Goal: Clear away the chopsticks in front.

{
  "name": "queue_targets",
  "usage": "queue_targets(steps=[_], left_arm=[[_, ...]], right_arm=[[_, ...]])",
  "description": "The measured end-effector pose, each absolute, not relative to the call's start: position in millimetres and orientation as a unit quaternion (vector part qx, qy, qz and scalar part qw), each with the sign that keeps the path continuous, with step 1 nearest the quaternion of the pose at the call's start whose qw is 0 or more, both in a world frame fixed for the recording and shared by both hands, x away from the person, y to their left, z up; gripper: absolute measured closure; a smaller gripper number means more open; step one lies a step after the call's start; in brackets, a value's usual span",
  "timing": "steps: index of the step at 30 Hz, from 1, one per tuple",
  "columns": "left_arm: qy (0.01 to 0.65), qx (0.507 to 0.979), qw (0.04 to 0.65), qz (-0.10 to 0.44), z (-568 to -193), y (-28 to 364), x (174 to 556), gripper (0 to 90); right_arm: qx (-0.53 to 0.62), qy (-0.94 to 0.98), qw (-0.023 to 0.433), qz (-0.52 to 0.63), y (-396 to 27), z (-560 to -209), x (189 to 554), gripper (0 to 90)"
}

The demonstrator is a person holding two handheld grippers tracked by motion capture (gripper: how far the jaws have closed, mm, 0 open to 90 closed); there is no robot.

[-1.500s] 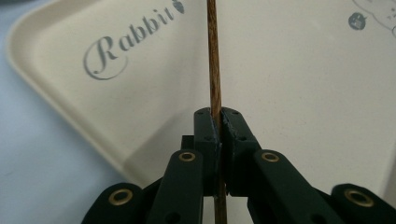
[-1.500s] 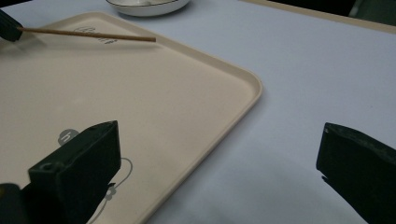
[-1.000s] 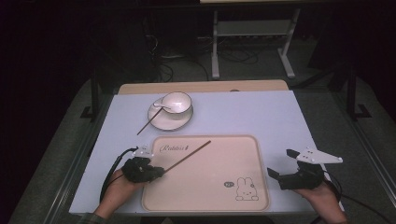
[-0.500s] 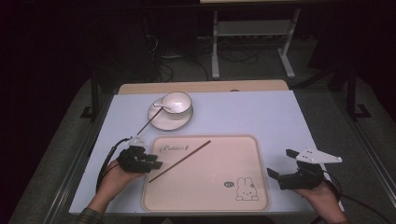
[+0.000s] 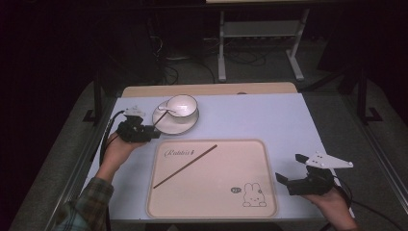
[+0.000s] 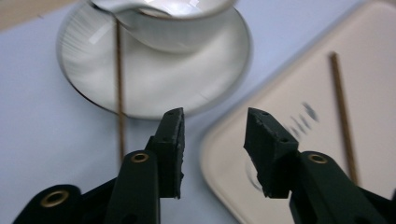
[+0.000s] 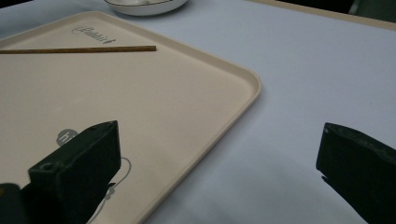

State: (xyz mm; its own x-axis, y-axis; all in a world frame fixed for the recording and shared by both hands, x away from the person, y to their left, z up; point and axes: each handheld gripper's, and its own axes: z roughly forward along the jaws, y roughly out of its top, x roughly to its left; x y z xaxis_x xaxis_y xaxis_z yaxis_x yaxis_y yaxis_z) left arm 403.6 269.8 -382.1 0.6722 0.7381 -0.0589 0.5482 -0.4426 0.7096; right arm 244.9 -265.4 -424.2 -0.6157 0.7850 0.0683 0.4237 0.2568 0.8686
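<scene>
High view: one brown chopstick [image 5: 185, 166] lies slantwise on the beige tray [image 5: 269, 202] in the lower middle of the frame, its upper end toward the right of the printed script. A second chopstick [image 6: 120, 88] leans from the white bowl [image 5: 182, 105] over the saucer [image 5: 166, 125] down to the pale blue table [image 5: 269, 120], upper left of centre. The bowl sits on the saucer, just above the tray's upper left corner. Left gripper [image 5: 153, 134] hangs at the left of the frame, just beside the saucer's lower left rim; in the left gripper view its jaws stand apart with nothing between them, over the gap between saucer and tray. Right gripper [image 5: 288, 169] rests at the lower right, beside the tray's right edge, jaws spread wide and empty.
</scene>
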Motion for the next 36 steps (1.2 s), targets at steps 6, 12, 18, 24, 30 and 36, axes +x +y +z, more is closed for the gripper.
queue_targets(steps=[6,12,18,24,30,36], left_arm=[[0.408,0.827,0.353,0.154,-384,266,442,65.1],[0.433,0.822,0.337,0.155,-396,265,472,69.8],[0.443,0.824,0.328,0.133,-419,265,486,73.0],[0.441,0.826,0.328,0.124,-427,265,489,83.1],[0.453,0.816,0.334,0.136,-422,267,488,84.4],[0.462,0.811,0.33,0.141,-410,276,481,84.4]], right_arm=[[0.394,0.768,0.196,0.466,-266,-424,244,3.4],[0.392,0.767,0.193,0.47,-267,-424,244,3.5],[0.393,0.766,0.192,0.472,-269,-425,244,3.6],[0.394,0.765,0.192,0.472,-270,-425,244,3.7],[0.394,0.765,0.192,0.472,-269,-425,244,3.8],[0.395,0.766,0.192,0.47,-269,-425,244,4.0]])
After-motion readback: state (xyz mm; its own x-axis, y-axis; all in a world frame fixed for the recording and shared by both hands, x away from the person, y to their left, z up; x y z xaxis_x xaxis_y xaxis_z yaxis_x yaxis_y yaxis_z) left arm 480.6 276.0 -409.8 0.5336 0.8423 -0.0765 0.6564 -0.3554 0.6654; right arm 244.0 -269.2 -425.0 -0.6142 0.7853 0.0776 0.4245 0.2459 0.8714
